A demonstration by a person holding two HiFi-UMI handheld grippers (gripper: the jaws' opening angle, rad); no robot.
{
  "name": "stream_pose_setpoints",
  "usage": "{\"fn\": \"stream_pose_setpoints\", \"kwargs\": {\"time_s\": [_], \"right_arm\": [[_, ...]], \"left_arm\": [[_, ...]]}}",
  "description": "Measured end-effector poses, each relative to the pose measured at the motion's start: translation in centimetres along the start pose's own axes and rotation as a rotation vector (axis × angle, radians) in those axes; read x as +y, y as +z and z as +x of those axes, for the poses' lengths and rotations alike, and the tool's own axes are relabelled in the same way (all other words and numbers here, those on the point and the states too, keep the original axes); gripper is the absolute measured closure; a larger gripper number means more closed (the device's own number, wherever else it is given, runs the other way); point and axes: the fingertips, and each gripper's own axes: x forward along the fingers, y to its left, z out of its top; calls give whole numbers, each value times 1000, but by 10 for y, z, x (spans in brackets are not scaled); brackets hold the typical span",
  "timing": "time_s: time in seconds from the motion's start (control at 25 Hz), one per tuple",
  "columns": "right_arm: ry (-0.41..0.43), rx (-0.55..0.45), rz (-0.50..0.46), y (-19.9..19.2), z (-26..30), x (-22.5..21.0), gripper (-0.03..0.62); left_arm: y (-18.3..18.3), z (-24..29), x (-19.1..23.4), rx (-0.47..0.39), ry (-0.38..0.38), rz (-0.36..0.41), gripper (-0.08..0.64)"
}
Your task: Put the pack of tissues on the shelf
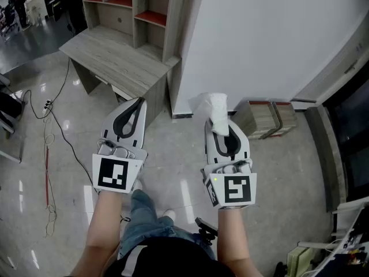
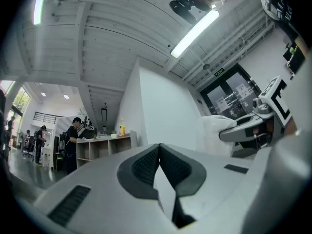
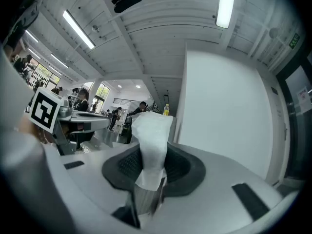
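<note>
The top of the pale wooden shelf unit with red-floored compartments [image 1: 130, 4] is cut off by the head view's upper edge, so only its lower cubbies and the grey-wood desk [image 1: 115, 56] in front of it show. The far end of the white soft pack of tissues [image 1: 214, 107] blends into the white wall [image 1: 259, 39] behind it, and its outline there is hard to trace. Its lower end is hidden between the jaws.

The head view shows the glossy tiled floor [image 1: 173, 154], a thin black cable [image 1: 57, 131] trailing across it, and a low wooden box [image 1: 265, 117] at the wall's foot. Neither gripper view shows any of these. Those 2 views look level across the room instead. They show the ceiling strip lights [image 2: 195, 30] and a yellow bottle [image 3: 166, 109] on top of the far shelf. People stand in the distance, too small to describe.

The left gripper [image 1: 139, 101] has its 2 dark ribbed pads pressed together at the tips, with nothing between them. The right gripper [image 1: 221, 128] pinches the pack upright between its pads. The pack bulges out above the jaws, in the air beside the wall and well apart from the shelf.
</note>
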Motion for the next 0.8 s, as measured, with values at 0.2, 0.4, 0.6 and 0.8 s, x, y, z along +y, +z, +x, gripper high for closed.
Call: {"fn": "stream_pose_setpoints", "kwargs": {"time_s": [0.2,0.4,0.6,0.8], "right_arm": [[-5,7,-5,-1,-8,-2,482],[-12,1,15,5,0,-1,482],[-5,-13,9,12,31,8,482],[-1,-20,7,16,78,18,482]], "left_arm": [[4,-5,-2,-6,4,7,548],[8,-4,7,-14,5,27,548],[6,6,38,-20,19,33,548],[0,27,78,-39,22,36,548]]}}
